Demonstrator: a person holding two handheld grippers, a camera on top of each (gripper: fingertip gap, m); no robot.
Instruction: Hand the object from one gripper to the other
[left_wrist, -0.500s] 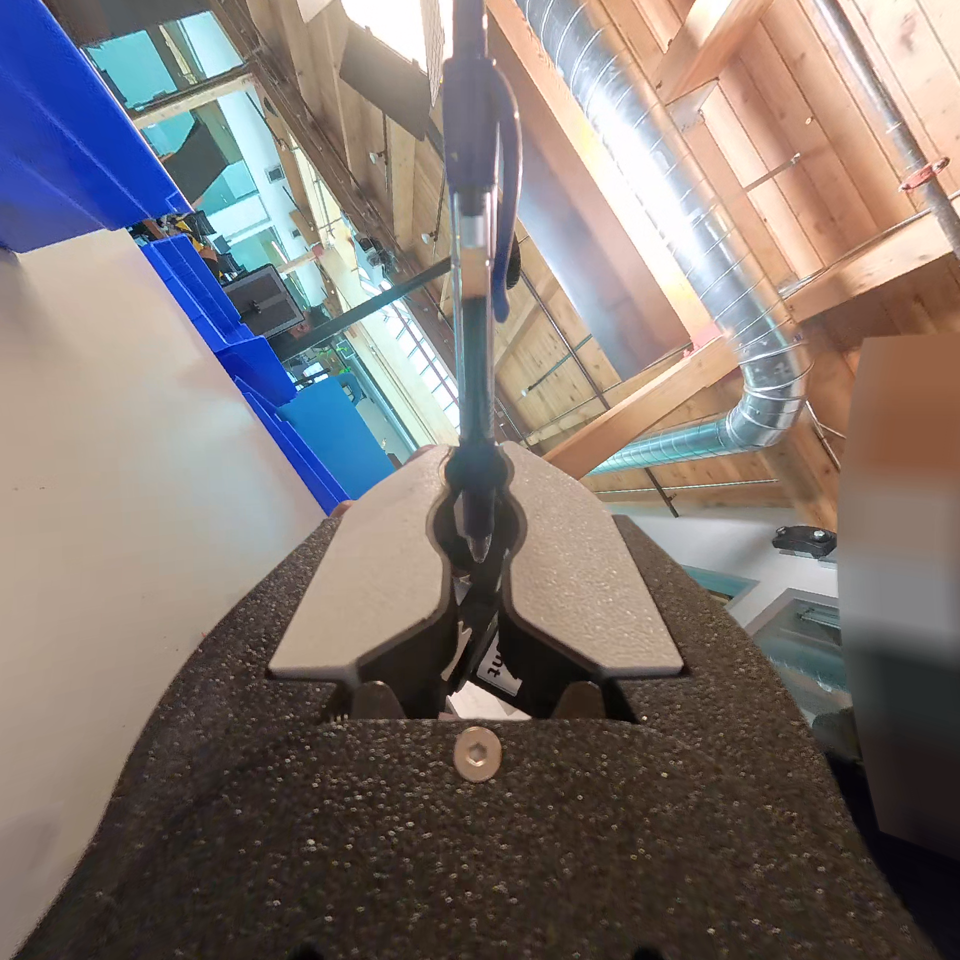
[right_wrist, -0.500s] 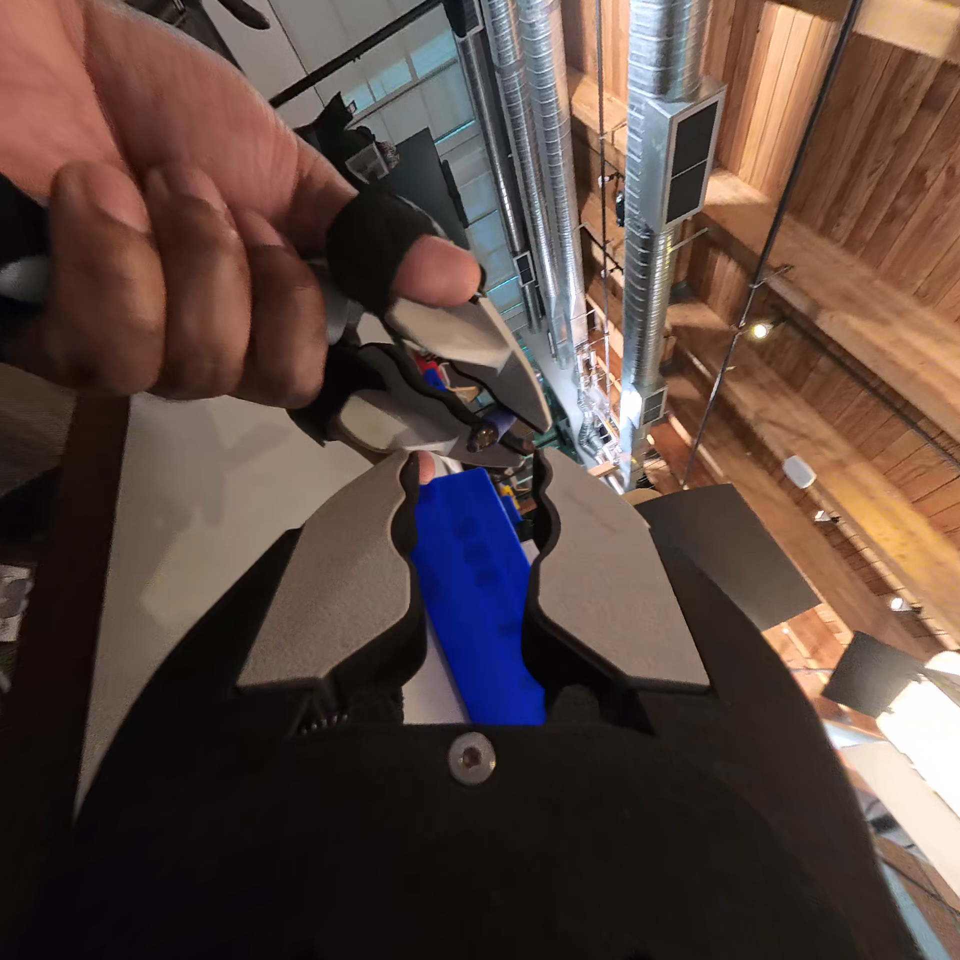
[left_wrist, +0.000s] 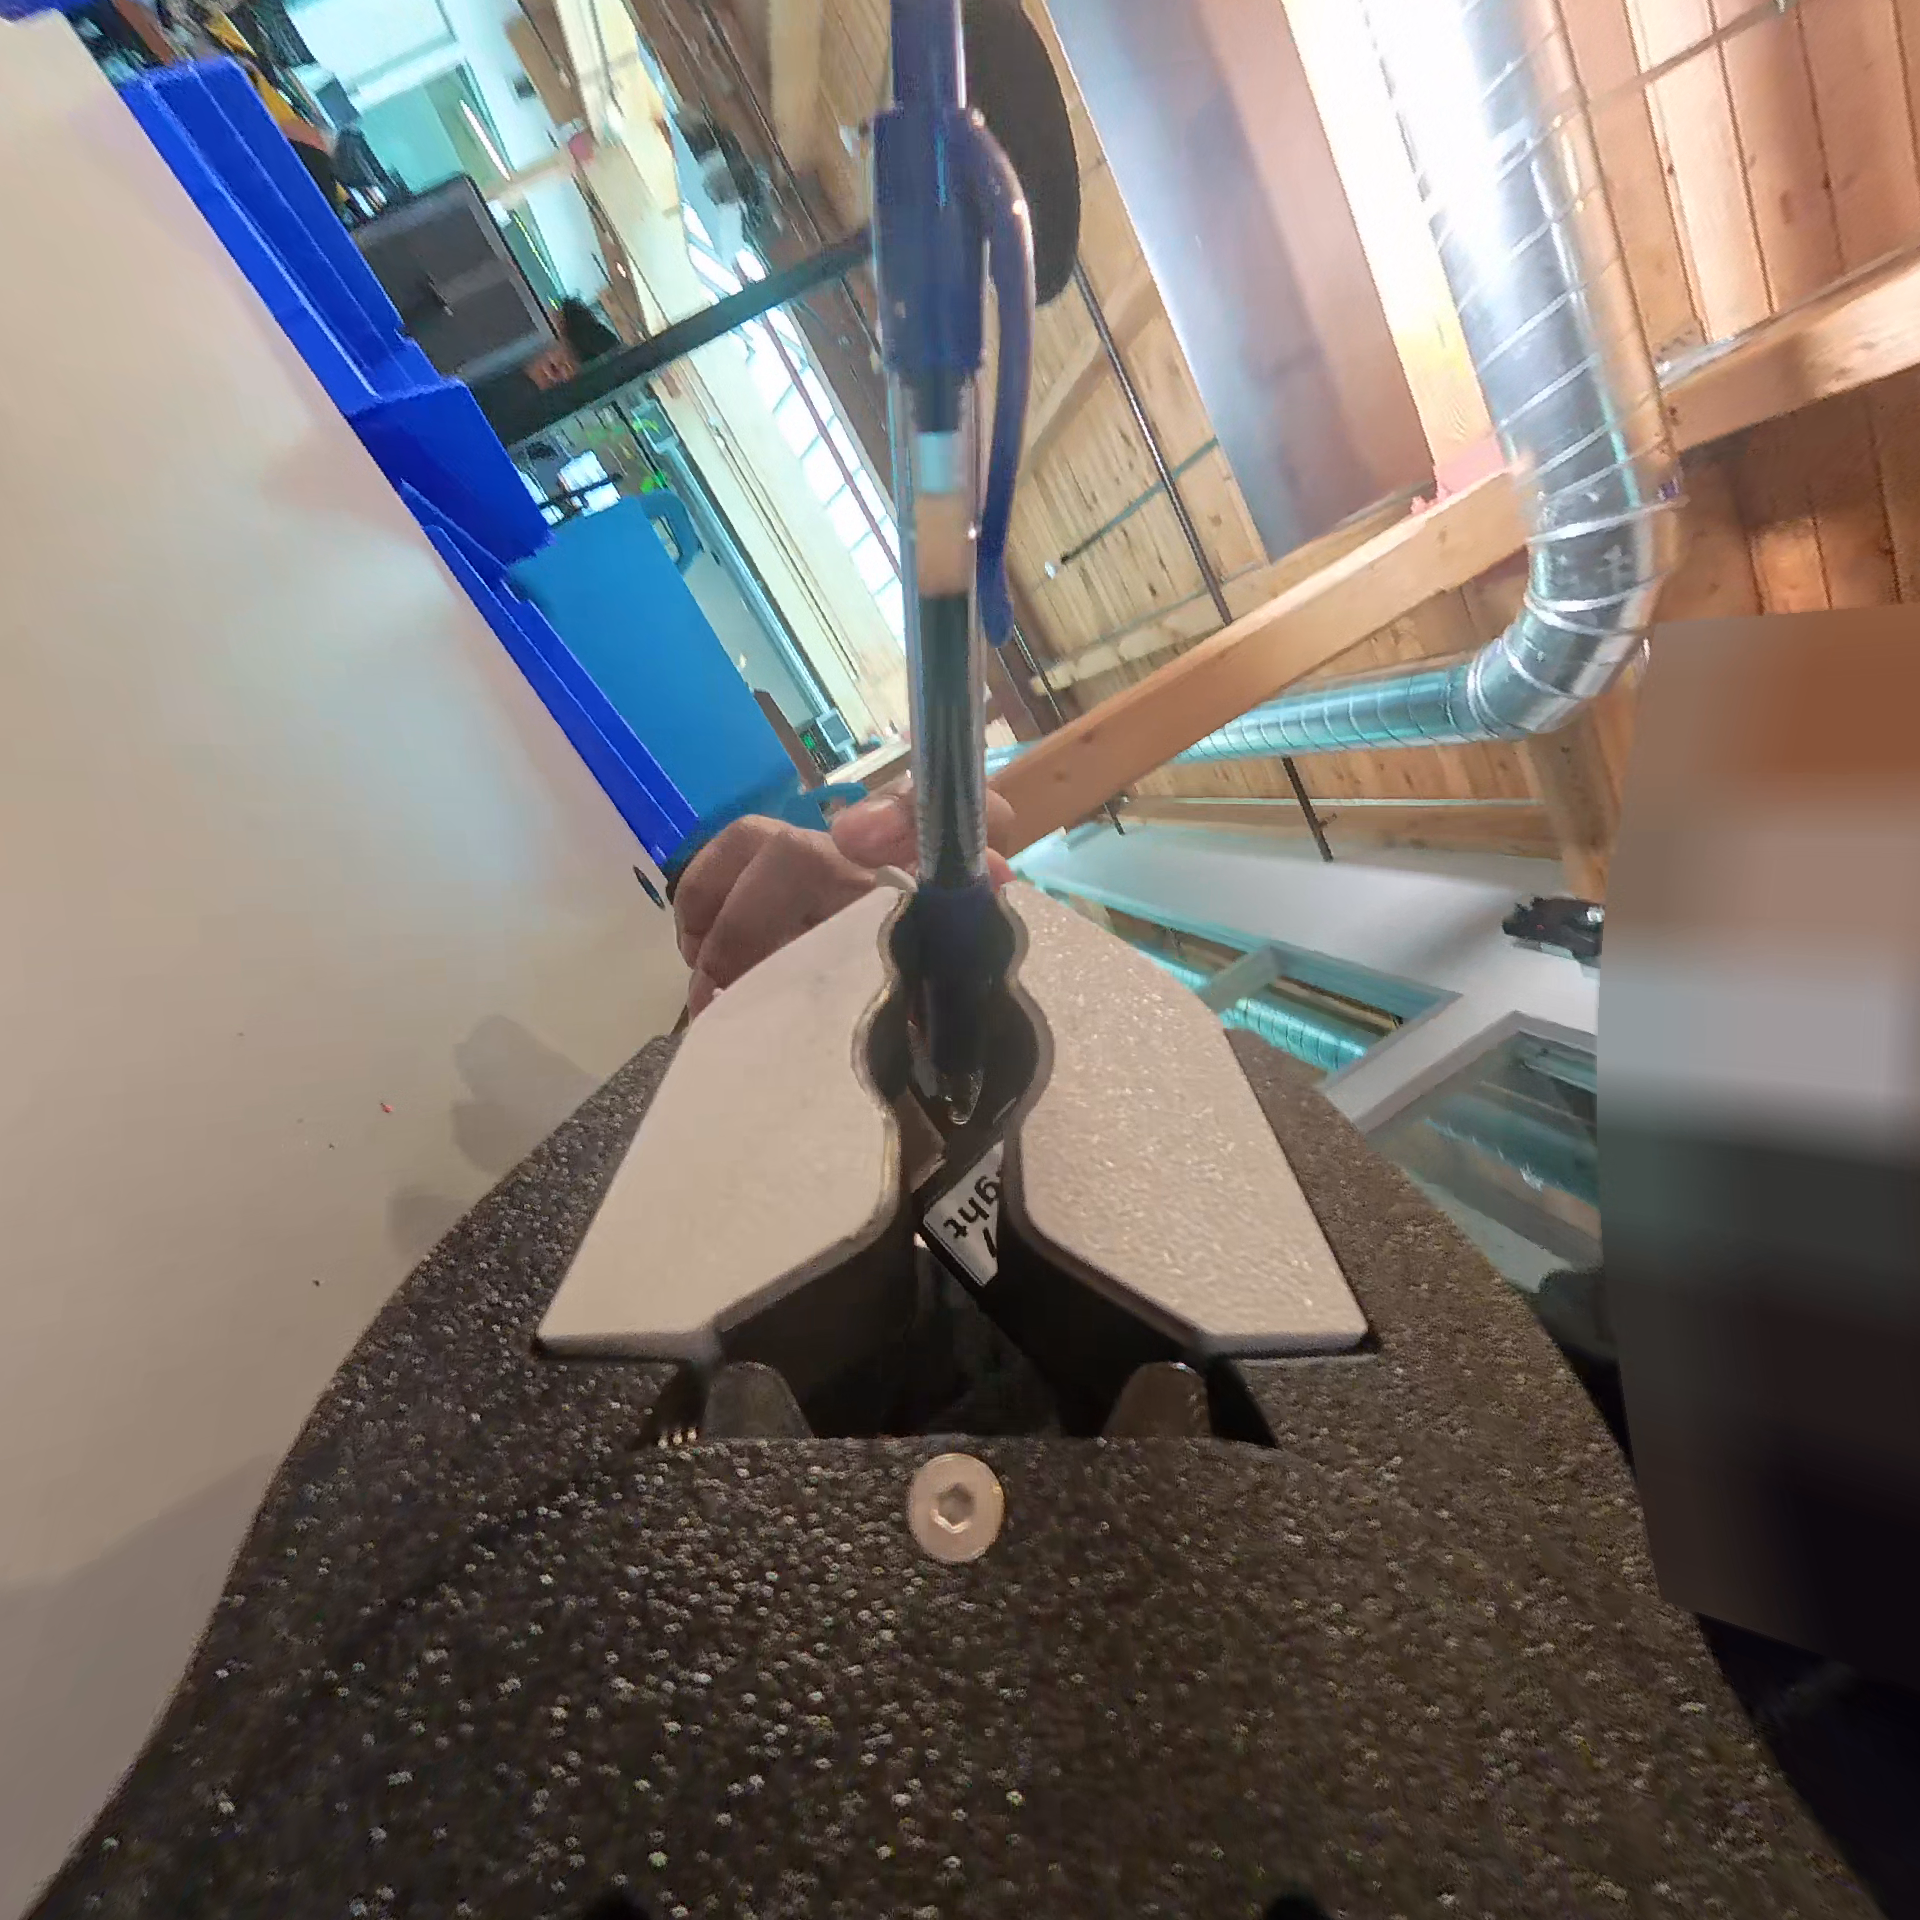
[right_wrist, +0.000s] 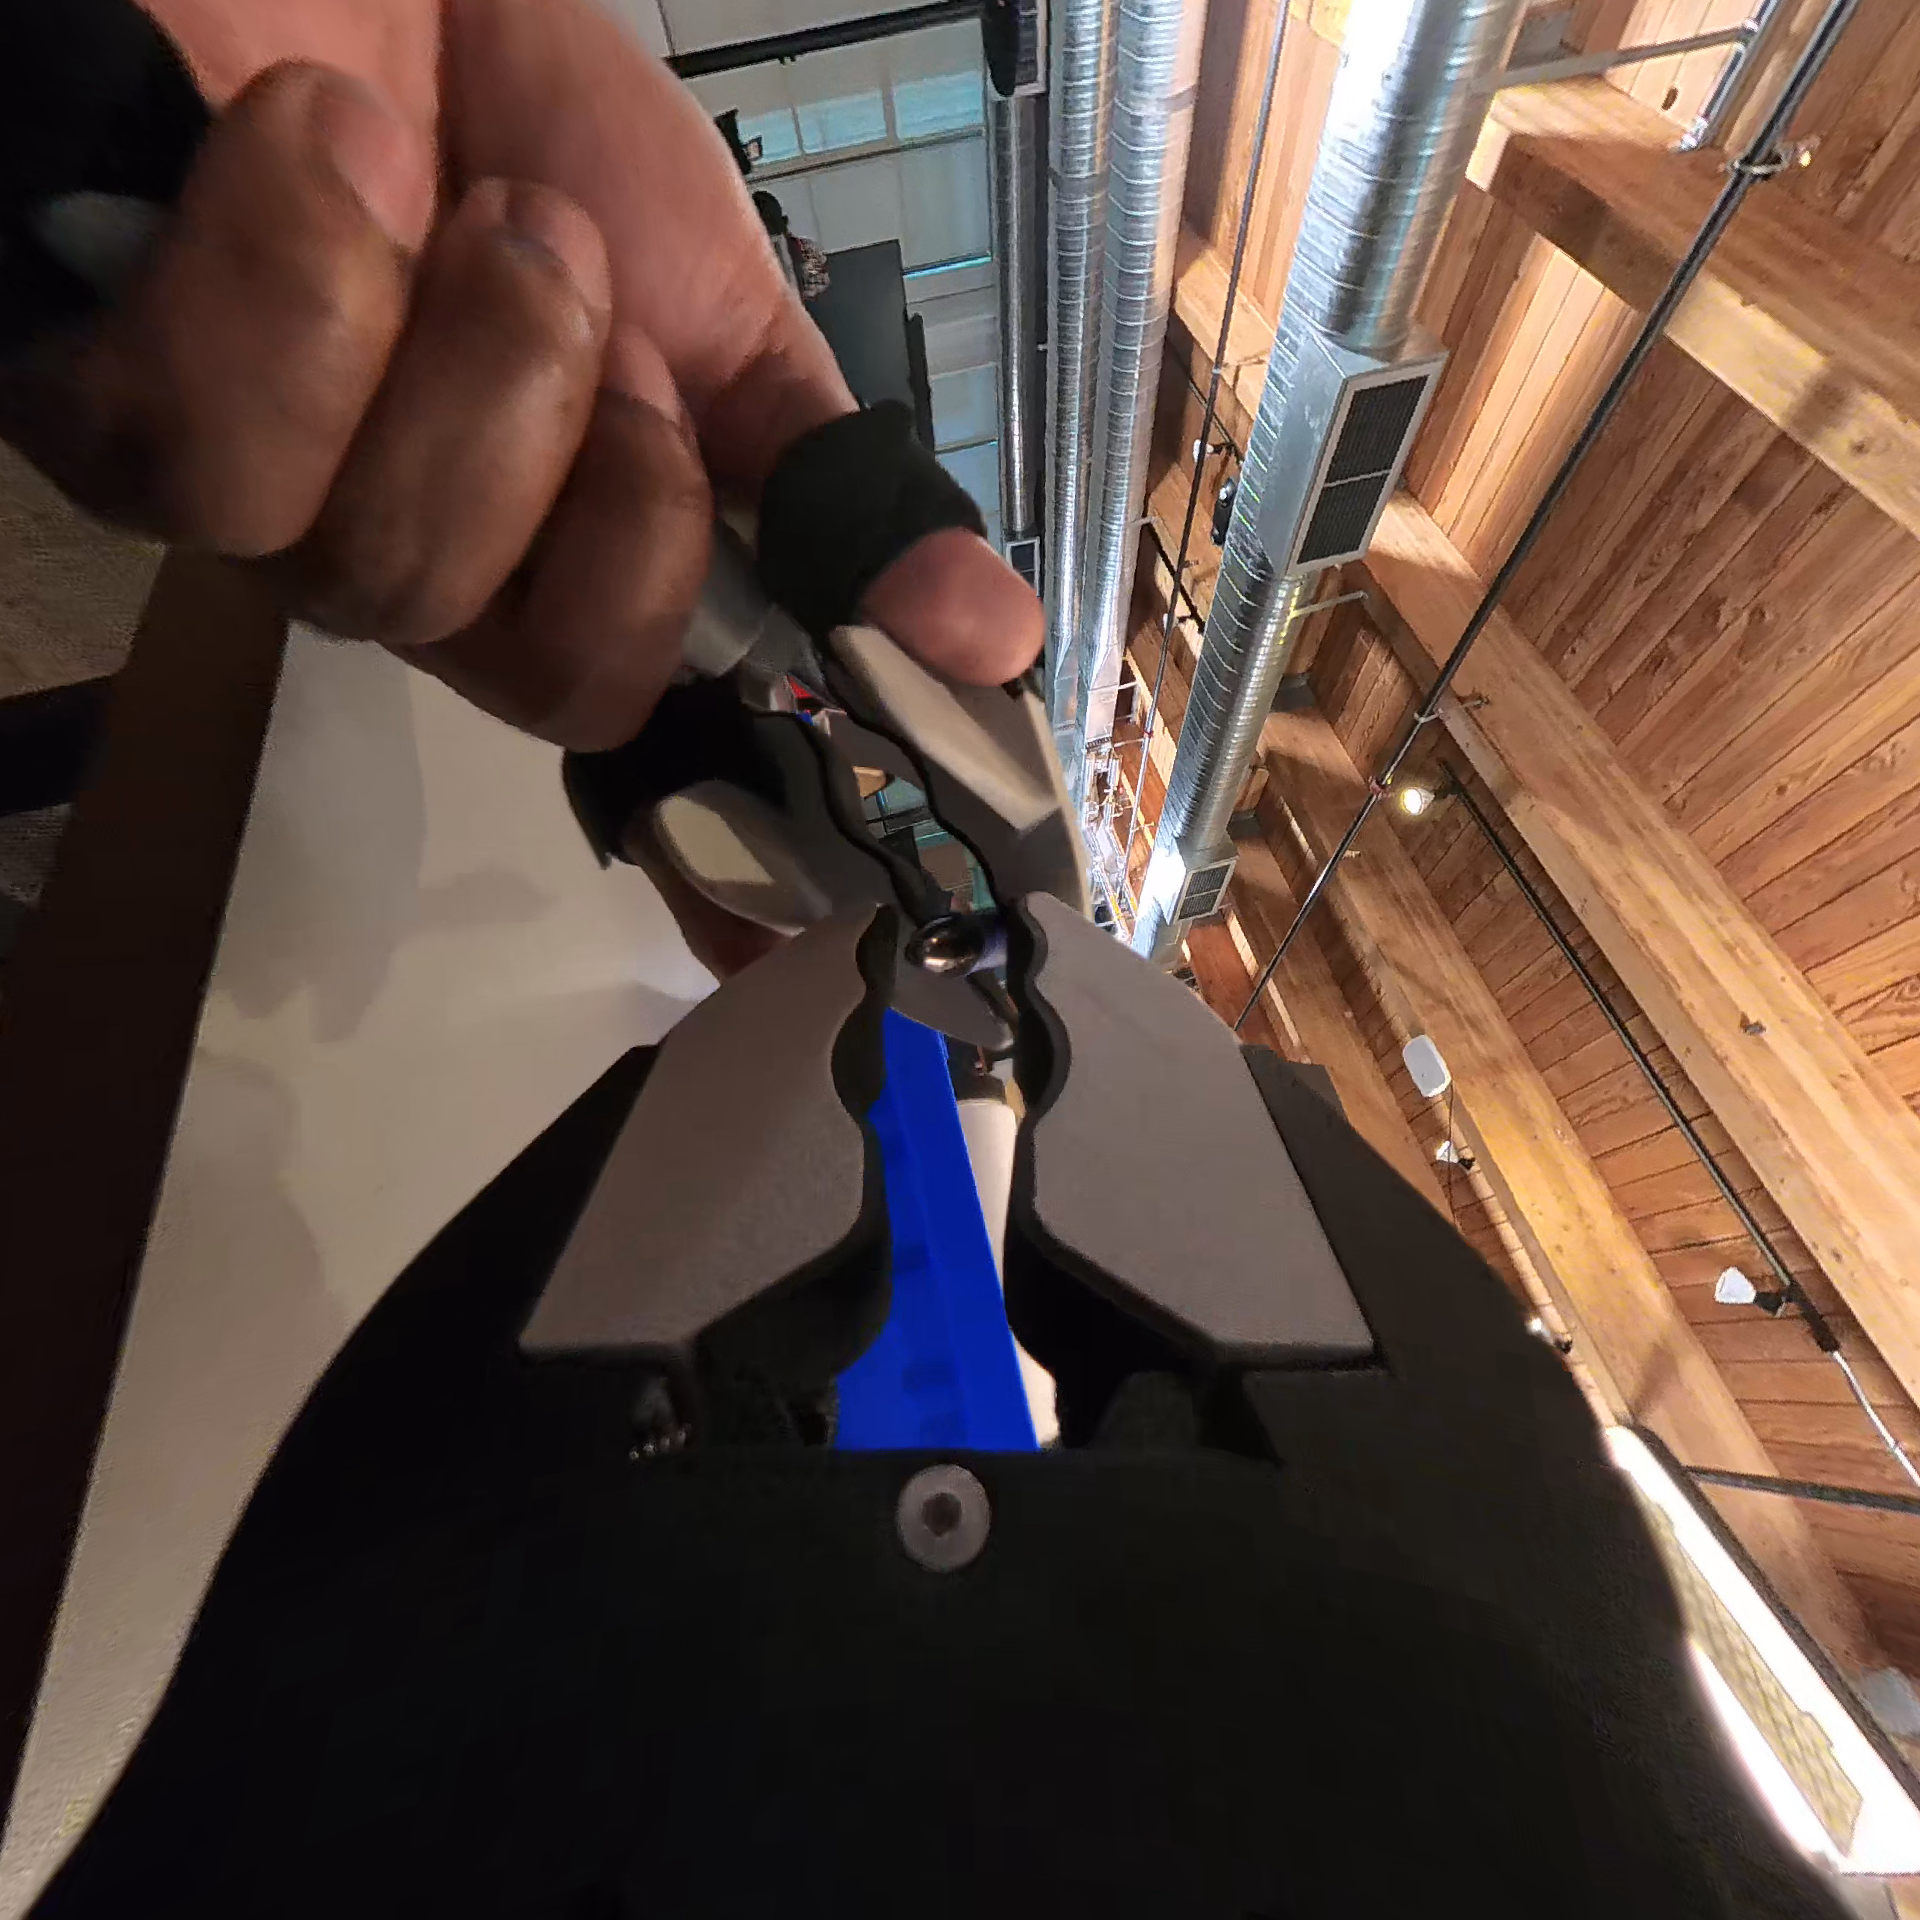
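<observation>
My left gripper (left_wrist: 951, 914) is shut on a blue pen (left_wrist: 940, 623). The pen's clip end sticks out forward and its metal tip points back between the fingers. In the right wrist view a hand (right_wrist: 416, 364) holds the left gripper (right_wrist: 914, 821) just ahead of my right gripper (right_wrist: 951, 935). The pen's tip (right_wrist: 940, 948) lies between the right gripper's fingertips. The right jaws stand narrowly apart around it, with a gap still showing on both sides. A hand (left_wrist: 769, 883) shows behind the left fingers.
Both views tilt up towards a wooden ceiling with silver ducts (right_wrist: 1247, 623). Blue bins (left_wrist: 312, 270) stand along a white surface (left_wrist: 208, 727) on the left. A blue bin (right_wrist: 925, 1247) shows through the right gripper's gap. My left and right fingertips are right by each other.
The right gripper's jaws have narrowed and the left gripper with the pen has come closer, so the pen tip now sits between the right fingertips. The left gripper stays shut on the pen.
</observation>
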